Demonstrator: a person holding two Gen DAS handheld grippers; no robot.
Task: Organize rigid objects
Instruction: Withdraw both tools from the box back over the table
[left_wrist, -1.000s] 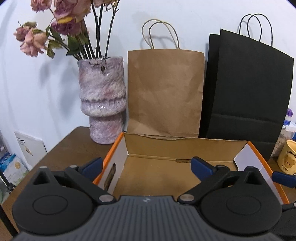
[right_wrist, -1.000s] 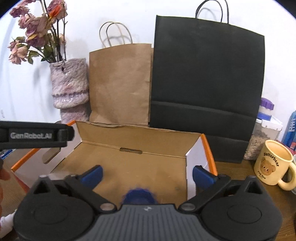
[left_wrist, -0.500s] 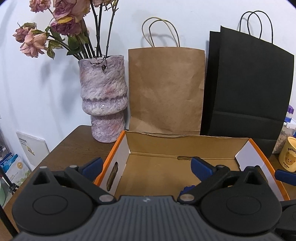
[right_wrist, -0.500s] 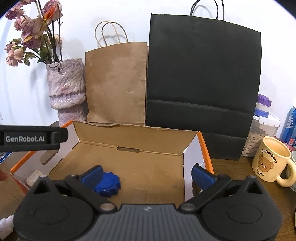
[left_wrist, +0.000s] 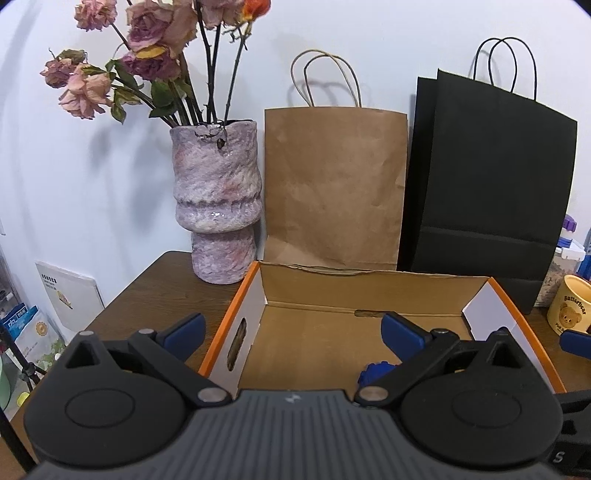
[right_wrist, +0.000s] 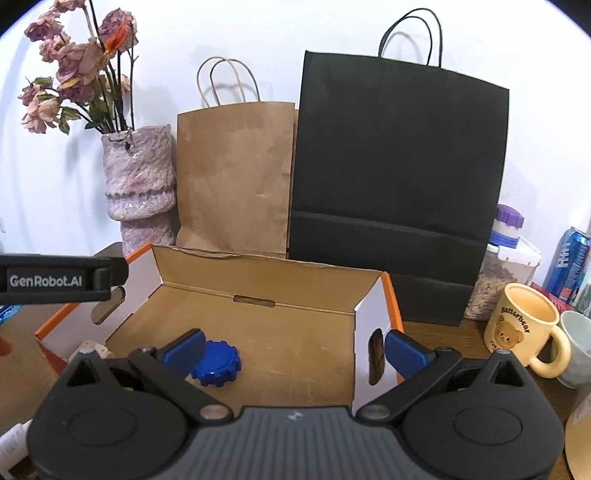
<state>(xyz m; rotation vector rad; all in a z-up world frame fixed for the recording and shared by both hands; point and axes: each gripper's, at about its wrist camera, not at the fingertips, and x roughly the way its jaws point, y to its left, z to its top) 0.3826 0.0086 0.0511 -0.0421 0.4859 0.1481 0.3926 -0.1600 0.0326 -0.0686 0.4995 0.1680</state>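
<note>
A cardboard box (right_wrist: 258, 325) with orange edges sits open on the brown table (left_wrist: 155, 291). Inside it, near the front left, lies a blue cap (right_wrist: 217, 363) with bumpy edges. It looks like it has been put away. A small white thing (right_wrist: 90, 349) shows at the near left of the box, but it is too hidden to name.

The right gripper (right_wrist: 293, 349) hangs over the near side of the box. Its fingers are spread wide and hold nothing. The left finger is just beside the cap, and I cannot tell if they touch. The right finger is outside the right wall of the box.

The left gripper (left_wrist: 291, 330) is also wide and holds nothing. Its left finger is outside the left wall of the box and its right finger is over the inside.

So one thing looks done. More may be left: a yellow mug (right_wrist: 524, 328), a pale cup (right_wrist: 578, 347), a jar (right_wrist: 498, 269) and a can (right_wrist: 570, 262) stand to the right, outside the box. I think some of these could go in next, but I cannot be sure which.

A vase (left_wrist: 218, 203), a brown bag (left_wrist: 332, 188) and a black bag (left_wrist: 487, 192) stand at the far wall.
</note>
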